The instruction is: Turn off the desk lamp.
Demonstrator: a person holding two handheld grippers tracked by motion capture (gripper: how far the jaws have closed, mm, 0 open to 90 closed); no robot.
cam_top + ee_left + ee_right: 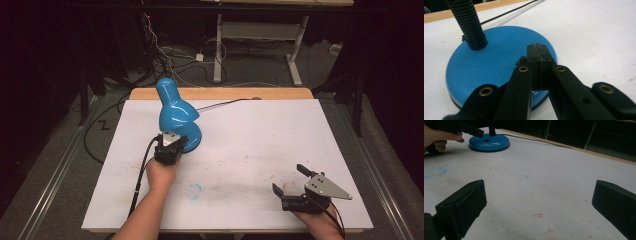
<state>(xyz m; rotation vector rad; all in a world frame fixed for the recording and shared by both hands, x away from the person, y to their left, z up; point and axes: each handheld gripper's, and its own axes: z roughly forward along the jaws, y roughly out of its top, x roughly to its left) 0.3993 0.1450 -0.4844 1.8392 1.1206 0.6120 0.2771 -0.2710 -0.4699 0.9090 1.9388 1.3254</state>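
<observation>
Glossy blue desk lamp (176,117) with round base, far-left on white counter (260,145). Left gripper (539,53) pressed together, tips over base near small black switch (522,60). Right gripper (289,181) spread wide, idle near front edge. Likely switch-press step; next needs straight downward push.

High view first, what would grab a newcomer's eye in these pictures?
The glossy blue desk lamp stands out at once, sitting toward the far left of the white table with its black cord trailing off the far edge. The left gripper has its jaws shut, tips poised over the lamp's round base beside a small black switch. The right gripper waits near the table's near right corner, jaws wide open.
</observation>
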